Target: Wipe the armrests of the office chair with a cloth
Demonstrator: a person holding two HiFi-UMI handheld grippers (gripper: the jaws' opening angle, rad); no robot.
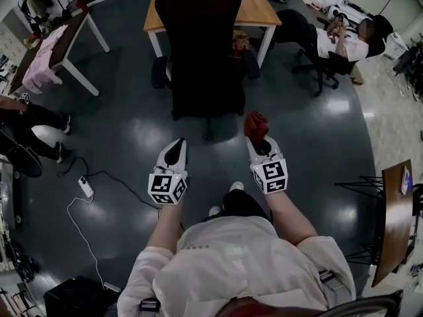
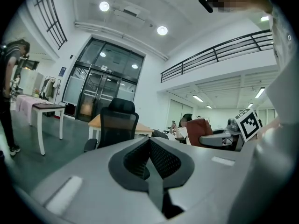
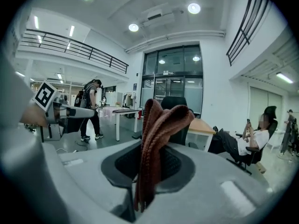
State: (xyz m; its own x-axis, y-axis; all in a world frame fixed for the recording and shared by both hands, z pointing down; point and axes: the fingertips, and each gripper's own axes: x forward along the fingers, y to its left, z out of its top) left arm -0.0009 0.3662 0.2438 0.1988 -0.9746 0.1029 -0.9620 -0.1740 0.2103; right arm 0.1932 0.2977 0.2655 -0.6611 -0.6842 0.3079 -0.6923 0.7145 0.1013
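A black office chair (image 1: 201, 51) stands with its back toward me, a padded armrest on the left (image 1: 159, 72) and one on the right (image 1: 250, 63). My right gripper (image 1: 259, 142) is shut on a reddish-brown cloth (image 1: 256, 125), short of the chair's right side. In the right gripper view the folded cloth (image 3: 156, 143) sticks up between the jaws and hides most of the chair (image 3: 175, 107). My left gripper (image 1: 174, 152) is shut and holds nothing, below the chair's left side. The left gripper view shows the chair (image 2: 116, 125) some way ahead.
A wooden table (image 1: 260, 6) stands behind the chair. A seated person (image 1: 334, 41) is at the upper right, another person (image 1: 30, 121) at the left. A white table (image 1: 56, 48) with pink fabric stands upper left. A power strip (image 1: 86, 187) and cable lie on the floor.
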